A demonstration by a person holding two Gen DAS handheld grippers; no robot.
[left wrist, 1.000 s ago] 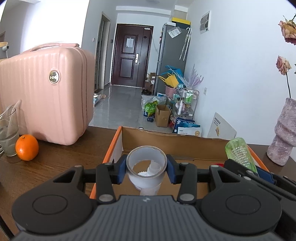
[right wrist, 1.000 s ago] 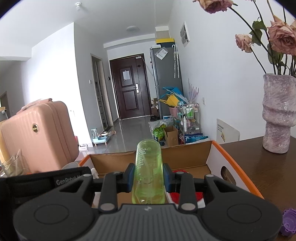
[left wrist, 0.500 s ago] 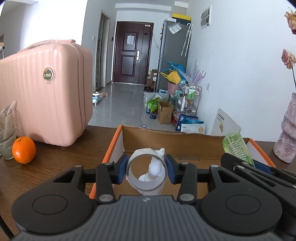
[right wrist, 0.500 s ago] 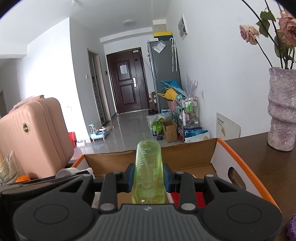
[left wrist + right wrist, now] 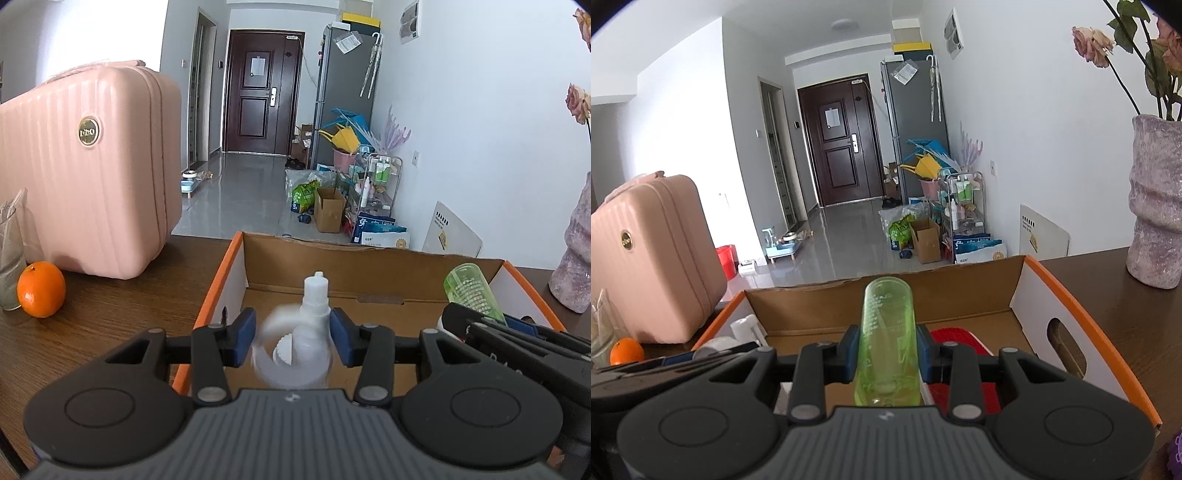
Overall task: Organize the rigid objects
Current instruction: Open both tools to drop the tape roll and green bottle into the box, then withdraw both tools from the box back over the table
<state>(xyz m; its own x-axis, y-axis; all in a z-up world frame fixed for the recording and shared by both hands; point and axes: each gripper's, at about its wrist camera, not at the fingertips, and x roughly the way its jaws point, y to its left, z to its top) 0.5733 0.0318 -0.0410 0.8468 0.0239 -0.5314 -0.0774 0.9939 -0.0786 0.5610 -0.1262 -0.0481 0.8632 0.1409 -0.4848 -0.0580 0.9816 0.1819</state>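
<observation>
My left gripper (image 5: 292,341) hangs over the left part of an orange-rimmed cardboard box (image 5: 236,273). Its jaws stand apart, and a white bottle with a clear cap (image 5: 303,343), blurred by motion, is between them with gaps on both sides. My right gripper (image 5: 886,354) is shut on a translucent green bottle (image 5: 888,339) and holds it over the box (image 5: 1071,295). The green bottle also shows in the left wrist view (image 5: 471,291). A red flat object (image 5: 960,343) lies in the box under the right gripper.
A pink suitcase (image 5: 85,177) stands on the brown table at the left, with an orange (image 5: 41,290) and a glass (image 5: 9,251) beside it. A mauve vase (image 5: 1156,206) with dried roses stands to the right of the box. A purple object (image 5: 1174,450) lies at the bottom right.
My left gripper has opened and the white bottle has tipped upright and is moving between the jaws. Both grippers have moved nearer over the box. The right keeps its hold.
</observation>
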